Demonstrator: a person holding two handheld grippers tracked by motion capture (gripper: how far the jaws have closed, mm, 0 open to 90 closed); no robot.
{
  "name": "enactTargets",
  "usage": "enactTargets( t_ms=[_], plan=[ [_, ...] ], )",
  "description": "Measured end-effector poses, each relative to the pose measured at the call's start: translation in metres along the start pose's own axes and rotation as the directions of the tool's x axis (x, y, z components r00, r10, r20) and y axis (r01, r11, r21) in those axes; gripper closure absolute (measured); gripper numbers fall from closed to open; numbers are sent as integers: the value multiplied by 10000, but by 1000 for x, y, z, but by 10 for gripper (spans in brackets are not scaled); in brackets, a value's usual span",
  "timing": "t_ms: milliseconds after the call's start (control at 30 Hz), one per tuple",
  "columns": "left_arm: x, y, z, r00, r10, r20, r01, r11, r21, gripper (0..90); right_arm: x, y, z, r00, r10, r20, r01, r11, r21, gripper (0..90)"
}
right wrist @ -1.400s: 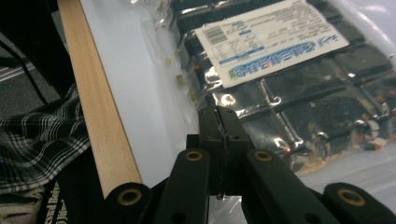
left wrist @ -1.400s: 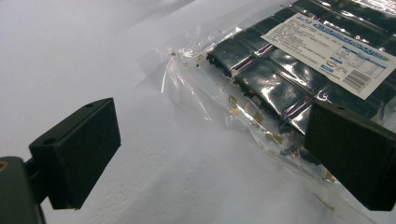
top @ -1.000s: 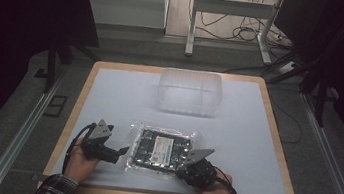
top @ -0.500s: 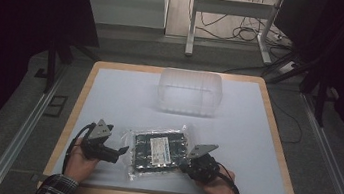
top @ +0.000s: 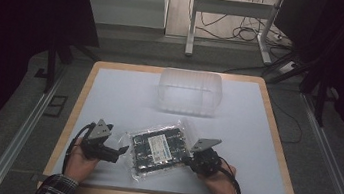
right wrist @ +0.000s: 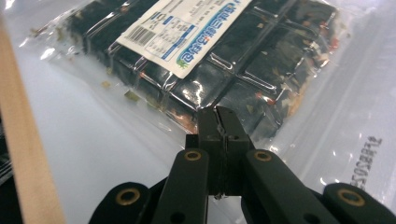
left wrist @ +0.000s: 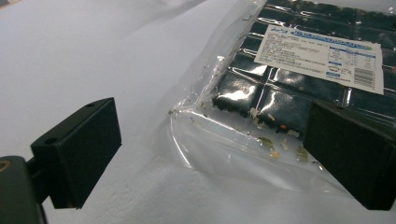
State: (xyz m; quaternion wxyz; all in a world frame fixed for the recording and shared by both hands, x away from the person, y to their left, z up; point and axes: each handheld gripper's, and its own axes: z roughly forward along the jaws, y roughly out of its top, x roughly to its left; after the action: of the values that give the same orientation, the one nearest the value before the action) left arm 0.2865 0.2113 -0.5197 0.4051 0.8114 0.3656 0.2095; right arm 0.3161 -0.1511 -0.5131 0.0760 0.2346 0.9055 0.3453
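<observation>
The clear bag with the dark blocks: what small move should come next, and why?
Probably close the left gripper on the near corner of the clear bag. Its jaws stand open with that loose corner between them, pads not pressing, while the right gripper is already shut on the opposite edge. Two grips would let the bag lift level.

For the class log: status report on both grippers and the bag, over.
Right gripper shut on bag. Left gripper open around its corner. Clear tub beyond, apart.
</observation>
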Motion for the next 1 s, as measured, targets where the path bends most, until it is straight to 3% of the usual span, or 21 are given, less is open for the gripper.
enactTargets(
  t_ms=[300,467,633,1000],
  plan=[
    [0,0,0,10000,19,-13,-19,10000,-2,40,-7,3,2,9997,26,232,-25,10000,-34,887],
    [0,0,-1,10000,48,-29,-48,10000,7,41,-4,5,0,9999,34,99,-33,9999,-144,858],
    [-1,0,-1,9999,66,-115,-66,10000,-40,41,-7,4,-3,9989,458,-85,-459,9988,-192,826],
    [-2,1,-2,9999,79,-140,-80,9999,-74,41,-16,20,-10,9990,437,-80,-440,9979,-473,792]
  ],
)
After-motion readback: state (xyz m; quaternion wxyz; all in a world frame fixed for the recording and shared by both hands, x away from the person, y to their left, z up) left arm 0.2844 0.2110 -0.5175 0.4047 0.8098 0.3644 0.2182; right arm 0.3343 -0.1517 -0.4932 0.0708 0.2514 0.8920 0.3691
